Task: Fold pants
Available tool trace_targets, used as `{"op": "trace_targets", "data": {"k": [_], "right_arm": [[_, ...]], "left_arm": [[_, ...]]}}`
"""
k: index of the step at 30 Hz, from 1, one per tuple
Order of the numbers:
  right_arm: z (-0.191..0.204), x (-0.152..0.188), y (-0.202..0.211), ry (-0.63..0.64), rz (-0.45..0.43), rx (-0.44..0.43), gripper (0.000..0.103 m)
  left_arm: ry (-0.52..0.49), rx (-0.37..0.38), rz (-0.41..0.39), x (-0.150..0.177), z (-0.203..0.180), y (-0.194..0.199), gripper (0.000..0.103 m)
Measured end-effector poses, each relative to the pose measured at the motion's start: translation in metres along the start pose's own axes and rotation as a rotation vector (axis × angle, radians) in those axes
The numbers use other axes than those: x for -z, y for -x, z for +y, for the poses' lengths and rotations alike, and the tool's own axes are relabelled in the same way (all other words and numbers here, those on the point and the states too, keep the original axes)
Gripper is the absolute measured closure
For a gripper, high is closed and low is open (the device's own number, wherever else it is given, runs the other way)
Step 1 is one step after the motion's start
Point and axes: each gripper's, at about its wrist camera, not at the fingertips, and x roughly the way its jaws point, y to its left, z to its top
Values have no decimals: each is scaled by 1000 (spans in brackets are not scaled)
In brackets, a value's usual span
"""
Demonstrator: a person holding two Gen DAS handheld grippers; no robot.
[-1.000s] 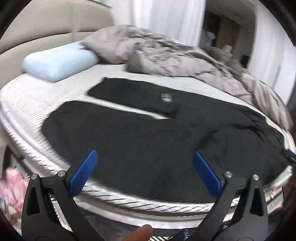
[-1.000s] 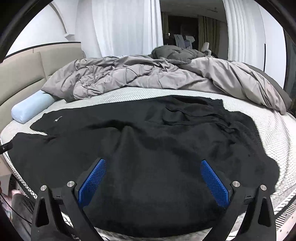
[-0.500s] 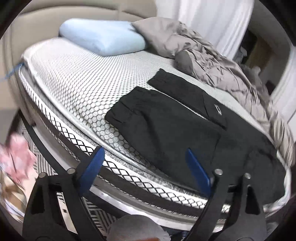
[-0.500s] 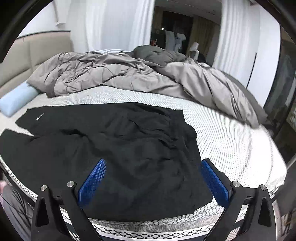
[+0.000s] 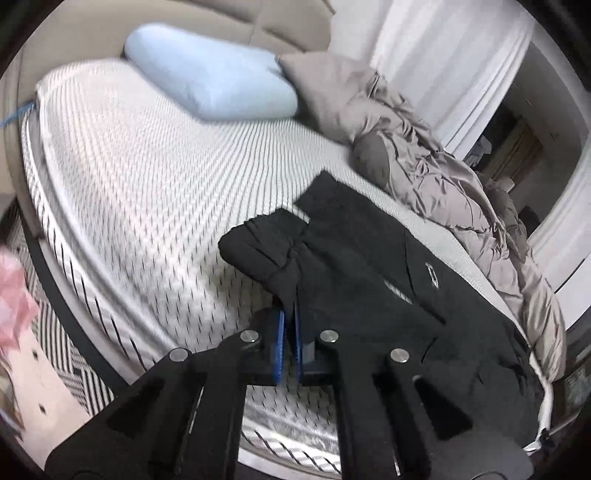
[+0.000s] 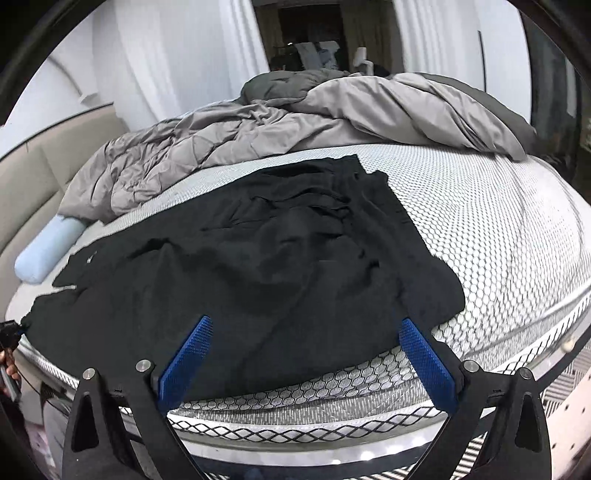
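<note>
Black pants lie spread across the white mesh mattress, waist end at the right, legs running left. In the left wrist view the pants reach away to the right. My left gripper is shut on the bunched hem of the near leg at the mattress's front edge. It also shows at the far left of the right wrist view. My right gripper is open and empty, above the bed's front edge near the pants' waist end.
A crumpled grey duvet covers the back of the bed. A light blue pillow lies by the beige headboard. A patterned rug and something pink are on the floor to the left.
My left gripper moved left along the near leg to its hem and shut on it, bunching the cloth. My right gripper moved right toward the waist end and stayed open.
</note>
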Motion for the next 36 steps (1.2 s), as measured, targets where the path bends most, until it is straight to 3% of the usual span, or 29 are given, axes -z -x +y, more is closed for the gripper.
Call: {"op": "trace_targets", "data": {"k": [3,5,9,12,16,17,21,22,24,25,27,30,33,36], "right_arm": [[6,-4,-7,29,10,9,3],[4,-5,-16,22,37,18,3],[-15,2,-15,-46,32,33,3],[-44,10,-15,-176,30,-25,5],[-71,14,-25,-305,34,-127,25],[-74,14,-28,-324,25,-165,29],[-84,0,-46,-396,-1,-255,41],[-84,-4,-51,-418,0,-253,59],[-81,-13,-62,-441,41,-197,82],[-77,-16,-58,-417,29,-180,86],[-74,-15,-44,-354,-8,-114,87],[-87,-1,-39,-372,27,-58,85],[-95,9,-41,-439,27,-123,81],[-92,8,-35,-442,-10,-180,65]], "left_arm": [[-31,-96,22,-9,6,-26,101],[6,-86,84,-8,14,-41,101],[-8,-65,50,-7,11,-38,101],[-2,-61,67,-4,11,-35,101],[-5,-68,79,-1,6,-35,101],[-8,-71,82,7,7,-20,101],[-1,-77,81,3,1,-27,101],[-3,-93,76,3,0,-28,101],[0,-107,66,5,-1,-26,102],[-4,-115,65,8,0,-24,102],[-20,-101,80,14,2,-22,102],[-68,-81,102,24,0,-21,102],[-29,-22,119,21,1,-18,100],[5,8,134,15,5,-23,97]]}}
